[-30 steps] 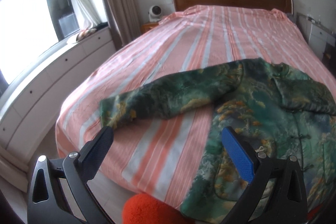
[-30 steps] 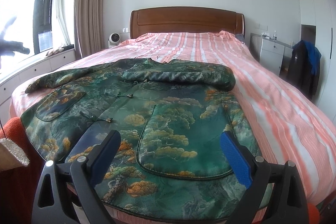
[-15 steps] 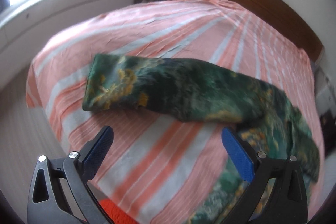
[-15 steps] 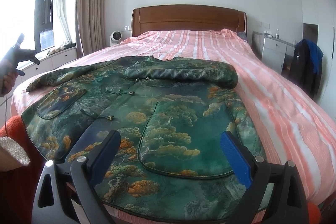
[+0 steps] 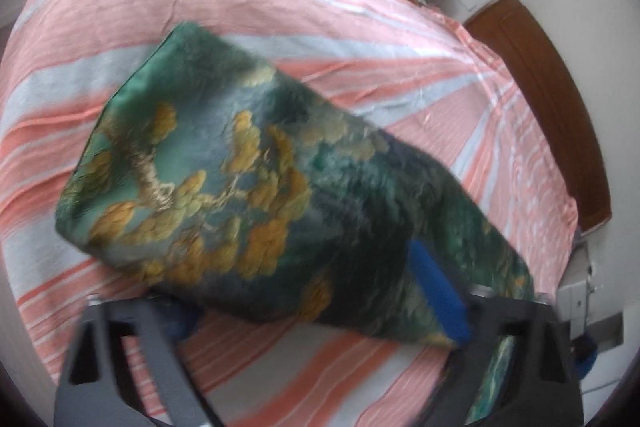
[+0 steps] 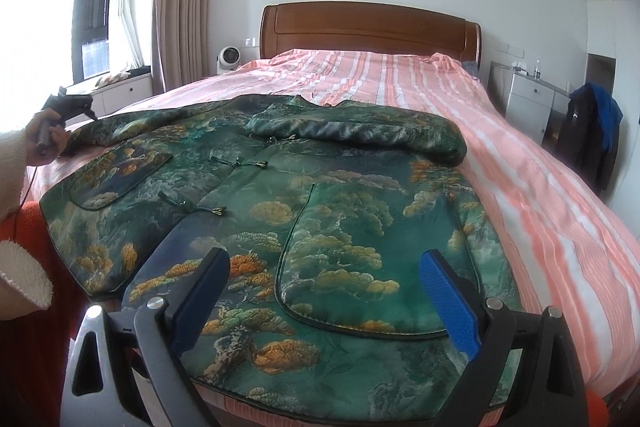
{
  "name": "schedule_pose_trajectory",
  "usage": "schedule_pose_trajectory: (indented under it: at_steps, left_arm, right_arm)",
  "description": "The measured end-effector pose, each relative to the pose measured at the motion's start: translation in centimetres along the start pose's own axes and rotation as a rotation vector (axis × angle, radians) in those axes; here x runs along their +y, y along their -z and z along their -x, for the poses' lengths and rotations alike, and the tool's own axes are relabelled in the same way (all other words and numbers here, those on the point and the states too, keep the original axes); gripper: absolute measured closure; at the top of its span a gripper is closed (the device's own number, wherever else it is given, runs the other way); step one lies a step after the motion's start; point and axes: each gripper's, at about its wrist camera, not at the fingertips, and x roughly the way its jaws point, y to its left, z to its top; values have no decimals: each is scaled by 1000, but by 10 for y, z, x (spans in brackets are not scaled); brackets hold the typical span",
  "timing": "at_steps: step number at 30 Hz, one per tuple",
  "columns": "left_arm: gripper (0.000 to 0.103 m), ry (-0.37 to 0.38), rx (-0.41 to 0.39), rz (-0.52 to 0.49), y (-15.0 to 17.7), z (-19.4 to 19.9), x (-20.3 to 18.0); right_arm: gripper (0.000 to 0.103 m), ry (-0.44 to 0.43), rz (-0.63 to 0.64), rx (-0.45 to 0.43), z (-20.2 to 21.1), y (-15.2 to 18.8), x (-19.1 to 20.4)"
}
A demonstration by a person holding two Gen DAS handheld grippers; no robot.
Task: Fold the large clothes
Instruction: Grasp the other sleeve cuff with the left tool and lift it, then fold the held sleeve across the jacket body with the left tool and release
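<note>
I am closing my left hand-held gripper (image 5: pixel 316 291) around the green jacket's sleeve (image 5: pixel 224 163), which is lying between its jaws toward twelve o'clock on the striped bed (image 5: pixel 420 75), grip uncertain.

Your left gripper (image 5: pixel 312 307) tilted down, fingers just closing around a sleeve, your right gripper (image 6: pixel 324 291) spread wide, hovering

**Dark frames, blue pads, a fleecy cuff**

The right gripper (image 6: pixel 324 299) has a dark grey frame with triangular cut-outs, silver screws at the finger pivots and textured blue pads. The left gripper (image 5: pixel 320 291) looks the same, though blurred. The person wears a cream fleecy sleeve (image 6: pixel 12 167) over orange clothing.
</note>
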Motion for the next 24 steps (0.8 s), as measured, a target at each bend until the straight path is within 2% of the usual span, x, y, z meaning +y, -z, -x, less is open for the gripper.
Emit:
schedule_pose_trajectory:
  at_steps: [1,2,4,5,7,9,12,13,14,17,18,20,21,22,23,24]
  left_arm:
    - [83,-3,-4,-11,-4,-2,-5]
    - [90,-41,-1,-56,-8,-3,-18]
    - [92,-108,-49,-149,-11,7,-44]
    - [93,-130,-84,-221,-9,19,-70]
    - [93,-119,-138,-374,-1,43,-121]
    - [93,-77,-207,-591,25,73,-191]
    - [93,25,-283,-916,97,111,-295]
    - [93,51,-286,-977,116,116,-314]
    - [93,88,-283,-1058,147,119,-339]
    - [92,142,-263,-1227,235,108,-382]
    - [91,147,-248,-1279,268,96,-391]
    - [78,137,-201,-1352,318,70,-398]
    - [60,125,-167,-1384,339,57,-397]
    - [36,98,-120,-1421,366,39,-392]
    - [27,72,-94,-1442,382,30,-386]
    - [23,52,-71,-1466,397,23,-377]
  right_arm:
    - [8,-1,0,2,0,0,0]
    - [8,-1,0,4,-1,0,0]
    - [8,-7,-5,5,-1,1,-1]
    - [8,-9,-8,4,-1,1,-1]
    - [8,-12,-17,-1,-1,0,-3]
    - [8,-19,-30,-5,-1,0,-5]
    - [8,-31,-47,-7,-2,-1,-8]
    - [8,-34,-50,-7,-2,-1,-9]
    - [8,-35,-54,-9,-2,-1,-10]
    - [8,-32,-71,-23,2,-2,-14]
    - [8,-30,-75,-27,4,-2,-16]
    - [8,-21,-91,-35,7,-2,-21]
    - [8,-19,-97,-36,8,-1,-23]
    - [8,-15,-108,-37,8,-1,-26]
    - [8,-10,-118,-37,9,-1,-30]
    - [8,-8,-124,-39,10,0,-31]
